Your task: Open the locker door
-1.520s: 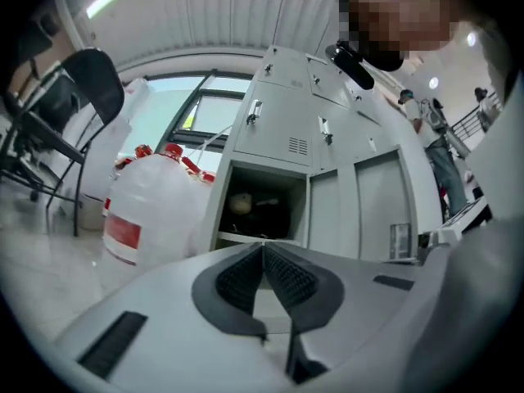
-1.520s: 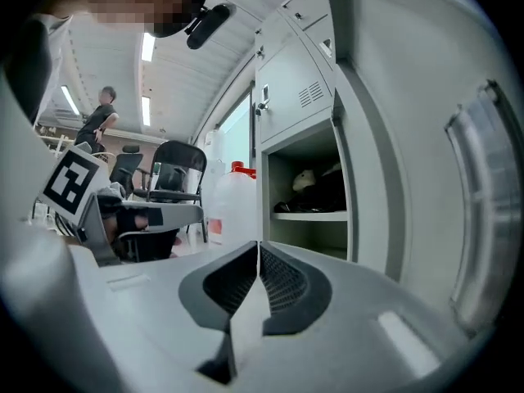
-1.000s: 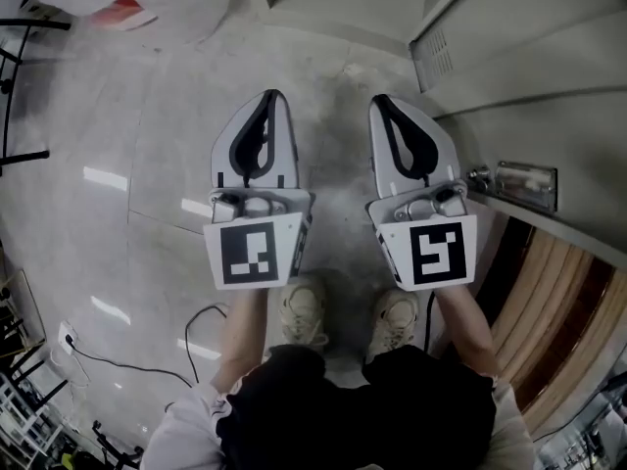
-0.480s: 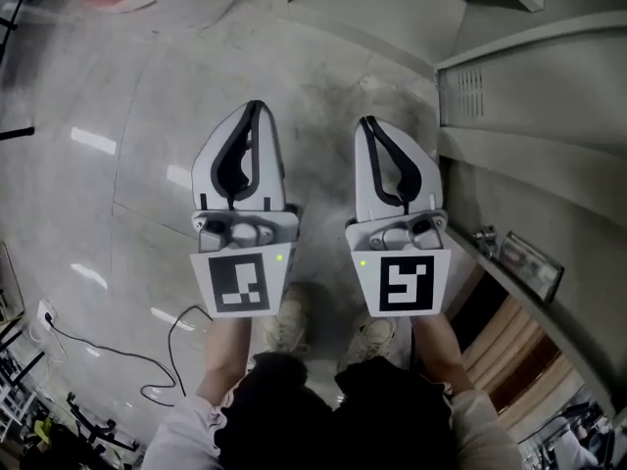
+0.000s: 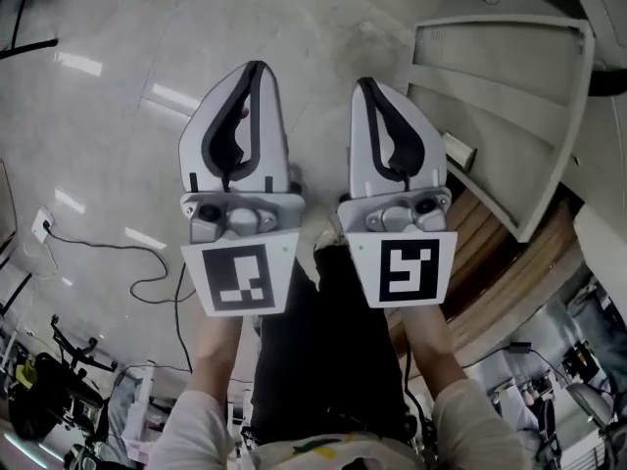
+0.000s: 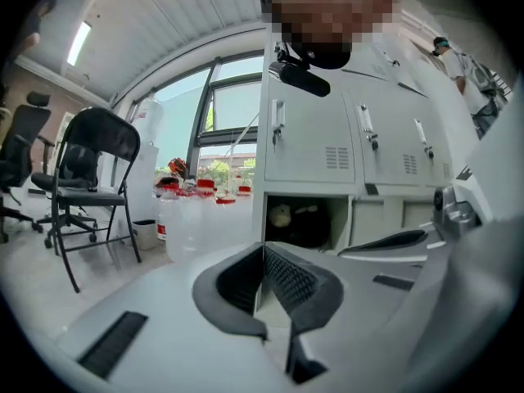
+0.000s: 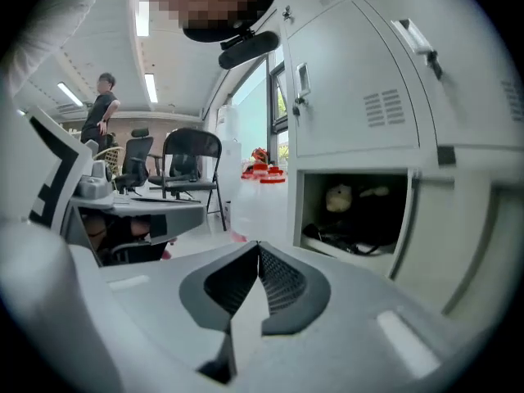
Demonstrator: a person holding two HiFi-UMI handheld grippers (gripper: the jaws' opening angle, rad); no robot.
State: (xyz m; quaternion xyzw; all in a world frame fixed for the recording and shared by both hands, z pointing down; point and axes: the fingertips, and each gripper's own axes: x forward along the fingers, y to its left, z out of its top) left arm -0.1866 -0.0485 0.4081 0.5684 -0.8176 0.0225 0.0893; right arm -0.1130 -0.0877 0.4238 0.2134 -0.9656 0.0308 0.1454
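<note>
Head view shows the locker door [image 5: 509,76] standing open, just right of and ahead of the right gripper [image 5: 364,84]. It is a pale grey panel with a folded rim and a rib across its inner face. I read the open compartment [image 7: 352,211] straight ahead of the right gripper, dark inside and holding a pale soft toy [image 7: 338,196]. The left gripper [image 5: 255,67] sits beside the right one. On both grippers the jaws are closed pad to pad on nothing, clear of the door.
</note>
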